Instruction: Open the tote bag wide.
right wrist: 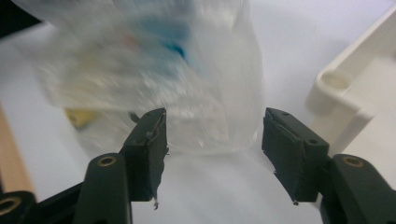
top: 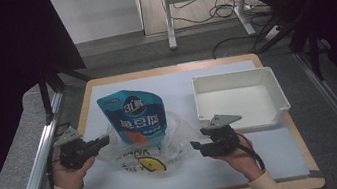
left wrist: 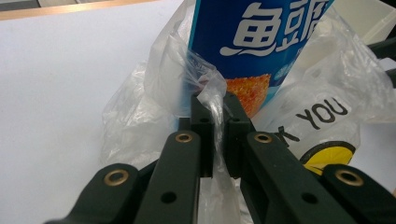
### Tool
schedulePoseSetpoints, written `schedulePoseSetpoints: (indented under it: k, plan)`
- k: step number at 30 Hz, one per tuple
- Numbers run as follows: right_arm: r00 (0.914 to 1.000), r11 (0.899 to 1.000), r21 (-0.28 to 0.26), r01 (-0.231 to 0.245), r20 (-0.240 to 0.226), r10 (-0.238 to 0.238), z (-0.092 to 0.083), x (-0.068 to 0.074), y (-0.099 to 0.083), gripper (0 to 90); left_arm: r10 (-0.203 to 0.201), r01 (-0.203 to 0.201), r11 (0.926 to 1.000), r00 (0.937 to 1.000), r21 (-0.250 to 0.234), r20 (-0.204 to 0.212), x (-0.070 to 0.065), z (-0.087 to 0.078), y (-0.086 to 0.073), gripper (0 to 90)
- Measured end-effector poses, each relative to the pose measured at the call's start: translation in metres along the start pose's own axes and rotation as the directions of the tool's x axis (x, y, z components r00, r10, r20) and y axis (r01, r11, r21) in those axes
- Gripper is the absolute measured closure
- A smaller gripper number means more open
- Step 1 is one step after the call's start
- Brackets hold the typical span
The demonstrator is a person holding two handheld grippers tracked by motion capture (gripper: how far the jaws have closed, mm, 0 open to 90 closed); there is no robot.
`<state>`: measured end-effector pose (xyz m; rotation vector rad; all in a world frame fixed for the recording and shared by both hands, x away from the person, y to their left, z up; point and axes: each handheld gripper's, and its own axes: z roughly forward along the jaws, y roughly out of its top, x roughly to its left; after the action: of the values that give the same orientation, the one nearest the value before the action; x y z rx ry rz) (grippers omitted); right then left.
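The left gripper (top: pixel 104 141), at the lower left of the high view, has its 2 black jaws pinched tight on a fold of the clear, crinkled plastic bag (top: pixel 139 152) printed with black letters and a yellow shape. In the left gripper view the film (left wrist: pixel 212 109) runs up between the closed pads. The bag lies at the lower centre of the high view, its open end towards the upper part of the frame.

From that opening juts the blue stand-up pouch with white characters and an orange patch (top: pixel 133 116). Its long axis runs from the lower centre towards the upper left of the frame, rounded top edge farthest from the person, lower end inside the bag. In the left gripper view the pouch (left wrist: pixel 252 42) rises just behind the pinched fold.

The right gripper (top: pixel 195 145), at the lower right of centre in the high view, points left at the bag's right edge. In the right gripper view its 2 jaws stand wide apart with nothing gripped; the blurred bag (right wrist: pixel 154 79) lies just beyond the tips.

Everything rests on a pale sheet (top: pixel 266 150) covering a wooden-edged table (top: pixel 313 161). A white rectangular plastic tray (top: pixel 277 91) sits at the right. Beyond the table, at the top of the frame, are a grey floor, white desk legs (top: pixel 169 18) and loose cables.
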<state>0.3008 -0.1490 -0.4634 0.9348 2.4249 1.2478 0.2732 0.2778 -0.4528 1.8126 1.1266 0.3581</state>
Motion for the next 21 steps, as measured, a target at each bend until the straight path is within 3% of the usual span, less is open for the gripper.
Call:
schedulePoseSetpoints:
  k: [3,7,14,18,21]
  plan:
    - [1.0,0.999,-0.053,0.003,-0.003,-0.003,-0.009,0.003,0.016,35.6,-0.007,0.007,0.9999,1.0,-0.008,0.002,0.001,-0.002,0.001,86.4]
    - [0.9999,0.996,-0.091,0.013,-0.007,-0.014,-0.004,0.005,0.043,32.5,-0.014,0.014,0.9998,0.9999,-0.016,-0.003,0.001,-0.003,0.002,86.4]
    - [0.9987,0.998,-0.038,0.041,-0.029,-0.042,0.03,0.006,0.079,28.4,-0.013,0.013,0.9999,0.9999,-0.007,-0.001,0.002,-0.003,0.0,86.4]
    - [0.9987,0.999,0.009,0.039,-0.034,-0.039,0.048,0.005,0.083,28.8,-0.017,0.017,0.9998,0.9999,-0.007,0.0,0.003,-0.003,-0.001,86.4]
    - [0.9984,0.998,0.045,0.051,-0.026,-0.05,0.057,0.004,0.08,37.4,-0.016,0.016,0.9998,0.9999,-0.01,0.0,0.003,-0.005,-0.001,86.3]
